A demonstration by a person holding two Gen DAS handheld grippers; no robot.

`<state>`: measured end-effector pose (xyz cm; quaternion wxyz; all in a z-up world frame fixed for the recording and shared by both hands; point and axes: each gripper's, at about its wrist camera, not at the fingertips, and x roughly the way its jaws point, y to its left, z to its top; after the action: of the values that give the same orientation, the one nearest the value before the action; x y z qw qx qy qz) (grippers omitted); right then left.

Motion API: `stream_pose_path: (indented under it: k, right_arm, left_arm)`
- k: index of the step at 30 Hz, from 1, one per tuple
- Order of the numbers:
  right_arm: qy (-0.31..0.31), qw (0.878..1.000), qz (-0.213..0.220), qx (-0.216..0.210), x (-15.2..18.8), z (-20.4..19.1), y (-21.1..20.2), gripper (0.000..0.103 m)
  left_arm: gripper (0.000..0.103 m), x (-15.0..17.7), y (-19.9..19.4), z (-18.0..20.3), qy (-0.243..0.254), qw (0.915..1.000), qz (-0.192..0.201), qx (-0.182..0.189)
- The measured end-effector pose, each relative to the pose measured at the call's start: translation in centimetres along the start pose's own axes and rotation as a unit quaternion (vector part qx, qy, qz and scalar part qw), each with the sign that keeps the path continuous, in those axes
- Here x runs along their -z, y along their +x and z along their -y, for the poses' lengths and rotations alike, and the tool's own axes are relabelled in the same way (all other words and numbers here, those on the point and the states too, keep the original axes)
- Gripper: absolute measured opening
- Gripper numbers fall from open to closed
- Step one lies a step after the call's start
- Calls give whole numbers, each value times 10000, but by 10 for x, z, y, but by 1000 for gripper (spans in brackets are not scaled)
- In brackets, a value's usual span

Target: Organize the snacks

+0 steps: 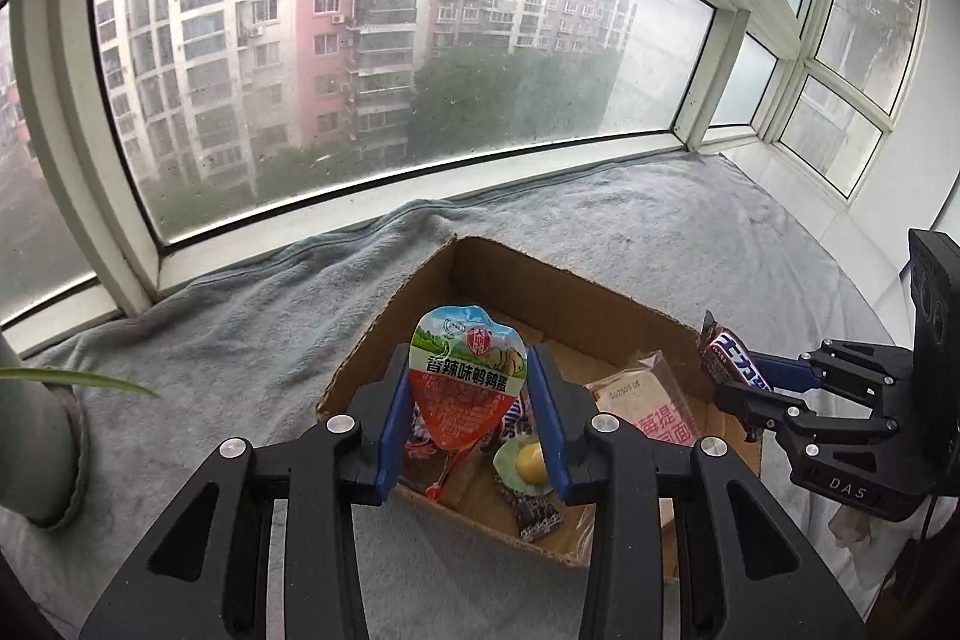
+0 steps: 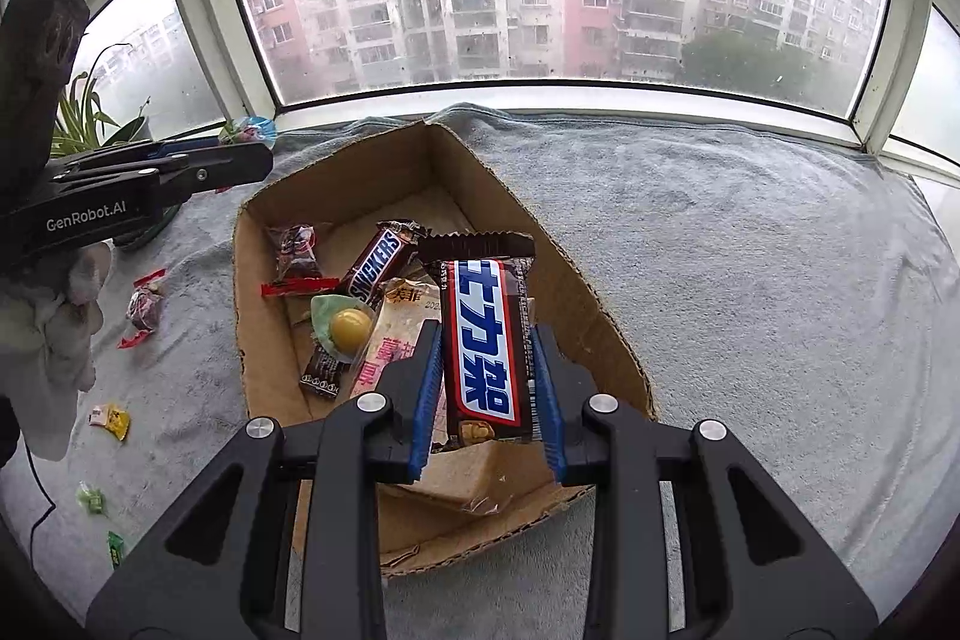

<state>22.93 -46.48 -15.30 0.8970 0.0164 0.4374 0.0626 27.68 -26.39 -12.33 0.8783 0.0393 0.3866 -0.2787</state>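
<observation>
A grey blanket (image 2: 750,244) covers the window ledge, carrying one cardboard box (image 2: 606,340). Above it, the left hand-held gripper (image 1: 468,394) clamps an egg pouch (image 1: 467,376); the right hand-held gripper (image 2: 487,388) clamps a Snickers bar (image 2: 486,340).

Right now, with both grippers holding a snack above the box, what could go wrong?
1. The left gripper holds the heart-shaped pack near the cardboard box edge; released here, it might land on the blanket.
2. The chocolate bar in the right gripper may drop onto the bread pack and squash it.
</observation>
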Motion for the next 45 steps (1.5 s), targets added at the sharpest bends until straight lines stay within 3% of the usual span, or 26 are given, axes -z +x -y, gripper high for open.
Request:
stream_pose_path:
  k: [13, 14, 17, 20, 23, 34, 45]
  right_arm:
    - [-59, 9999, -117, -12, -2, 3, 16, 30]
    - [-88, 9999, -116, 19, -2, 1, 17, 34]
    - [-112, 9999, 2, 102, -2, -1, 15, 72]
    - [-127, 9998, 86, 80, -4, -3, 11, 83]
    - [-240, 9996, 86, 155, -5, -7, 10, 90]
    - [-287, 9993, 136, 192, -4, -18, -5, 91]
    - [-179, 9996, 226, 81, -1, -35, -38, 91]
  left_arm:
    - [36, -11, 32, 11, 55, 9998, -193, 50]
    - [36, -11, 32, 11, 54, 9997, -207, 68]
    - [39, -13, 33, 13, 63, 9997, -229, 84]
    - [58, -13, 30, 13, 60, 9998, -185, 38]
    - [58, -14, 29, 11, 13, 9998, -195, 31]
    - [58, -18, 15, 13, 27, 10000, -70, -11]
    - [58, -18, -27, 19, 130, 9996, 242, -57]
